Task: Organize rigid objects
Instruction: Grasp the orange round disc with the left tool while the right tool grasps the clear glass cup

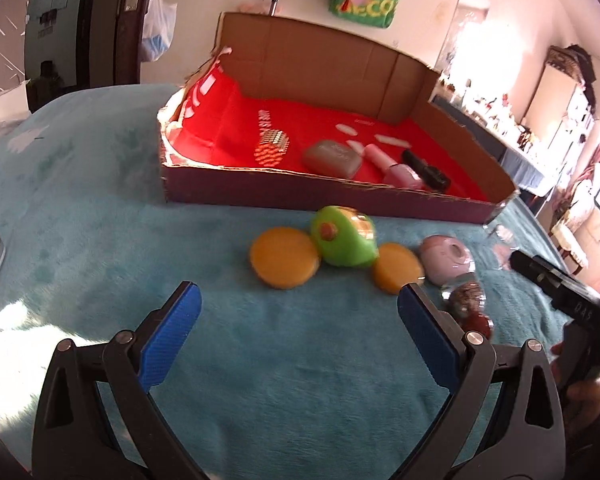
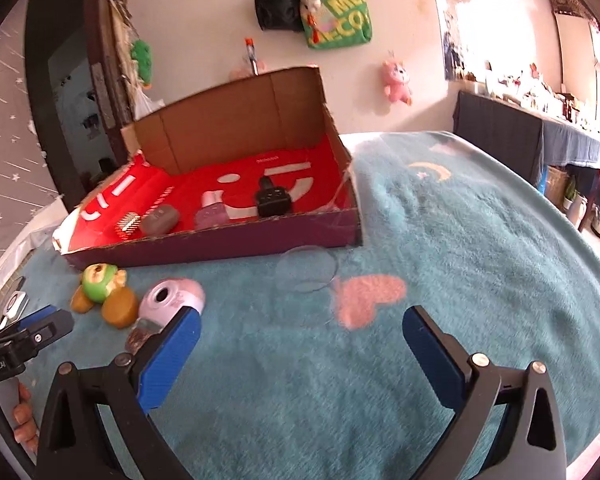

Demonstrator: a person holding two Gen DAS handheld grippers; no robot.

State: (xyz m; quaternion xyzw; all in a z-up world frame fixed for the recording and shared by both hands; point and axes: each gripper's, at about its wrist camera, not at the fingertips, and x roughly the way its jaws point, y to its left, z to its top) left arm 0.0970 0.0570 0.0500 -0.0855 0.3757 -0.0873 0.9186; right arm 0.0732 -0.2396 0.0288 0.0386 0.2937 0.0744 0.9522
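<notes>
Both grippers, left (image 1: 299, 304) and right (image 2: 302, 330), hang wide open and empty above a teal blanket (image 2: 460, 280); a green toy (image 1: 343, 237) lies just outside the cardboard box (image 1: 308, 192).

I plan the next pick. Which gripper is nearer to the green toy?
Left. The left gripper hovers open right before the green toy. The right gripper is farther, off to the toy's right side.
</notes>
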